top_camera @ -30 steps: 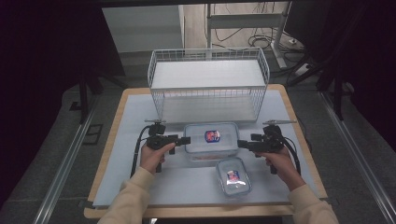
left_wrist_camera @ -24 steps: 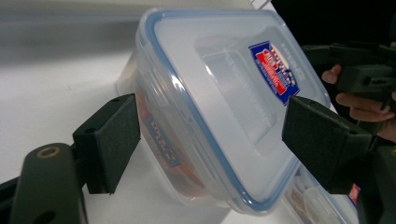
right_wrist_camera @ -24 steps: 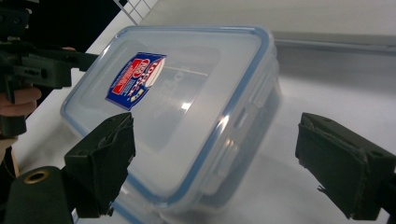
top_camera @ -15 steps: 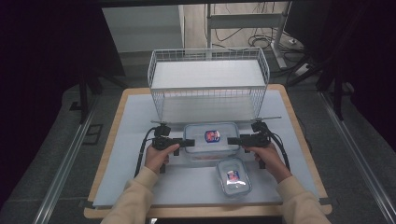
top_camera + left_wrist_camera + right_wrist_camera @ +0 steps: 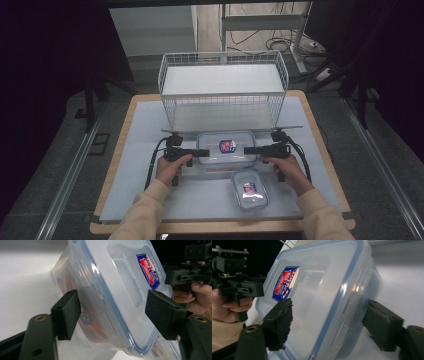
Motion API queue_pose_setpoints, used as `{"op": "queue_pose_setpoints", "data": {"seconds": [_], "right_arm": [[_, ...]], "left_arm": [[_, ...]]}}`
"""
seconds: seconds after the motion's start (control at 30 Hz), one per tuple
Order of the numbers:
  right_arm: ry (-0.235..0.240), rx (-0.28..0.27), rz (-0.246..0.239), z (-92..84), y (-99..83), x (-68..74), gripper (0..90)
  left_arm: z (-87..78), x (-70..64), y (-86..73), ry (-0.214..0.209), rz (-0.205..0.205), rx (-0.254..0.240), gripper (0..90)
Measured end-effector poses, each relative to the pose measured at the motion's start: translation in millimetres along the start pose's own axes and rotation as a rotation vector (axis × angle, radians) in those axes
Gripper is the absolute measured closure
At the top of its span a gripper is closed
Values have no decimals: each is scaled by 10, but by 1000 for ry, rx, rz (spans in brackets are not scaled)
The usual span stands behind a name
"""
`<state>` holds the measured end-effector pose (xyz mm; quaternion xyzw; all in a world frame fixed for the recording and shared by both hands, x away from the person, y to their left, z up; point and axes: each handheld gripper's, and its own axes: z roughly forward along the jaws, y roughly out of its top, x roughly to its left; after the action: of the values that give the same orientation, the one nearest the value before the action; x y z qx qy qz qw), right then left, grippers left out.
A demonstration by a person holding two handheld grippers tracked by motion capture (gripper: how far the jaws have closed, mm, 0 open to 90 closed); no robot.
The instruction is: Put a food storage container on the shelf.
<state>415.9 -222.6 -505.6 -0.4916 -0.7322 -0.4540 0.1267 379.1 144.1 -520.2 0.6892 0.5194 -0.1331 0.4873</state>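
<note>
Landmark for all positions: the large clear lidded container (image 5: 226,148), blue seal around its lid, red-and-blue label on top. It rests on the pale mat (image 5: 150,125) that covers the wooden table (image 5: 305,100).

Left gripper (image 5: 204,152): at the container's left end, pointing in toward it. In the left gripper view (image 5: 113,307) its jaws straddle that end, one pad against the side wall, the other over the lid. The jaws have just been closing with the container (image 5: 112,290) between them. Left pad looks in contact with the wall; the pad over the lid looks a little short of it, so I do not count this as a firm grip yet.

Right gripper (image 5: 248,150): at the container's right end, pointing in toward it, facing the left gripper across the box. In the right gripper view (image 5: 329,322) its jaws span that end (image 5: 319,297), one pad on the lid near the label, the other beside the side wall. These jaws have likewise just been closing around the container. Full pressing contact cannot be confirmed.

Small clear lidded container (image 5: 250,189): just in front of the large one, toward the person, near its right end, and apart from it.

White wire basket (image 5: 223,90): directly behind the large container, on the far side from the person
</note>
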Motion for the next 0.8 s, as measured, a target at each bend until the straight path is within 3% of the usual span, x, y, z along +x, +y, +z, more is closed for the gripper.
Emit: {"op": "queue_pose_setpoints", "data": {"seconds": [0.5,0.8], "right_arm": [[36,-43,25,-106,-15,-8,408],[61,-67,17,-154,-19,11,465]], "left_arm": [[-105,-42,-63,-5,2,-51,430],[-175,-70,-66,4,41,-78,475]]}}
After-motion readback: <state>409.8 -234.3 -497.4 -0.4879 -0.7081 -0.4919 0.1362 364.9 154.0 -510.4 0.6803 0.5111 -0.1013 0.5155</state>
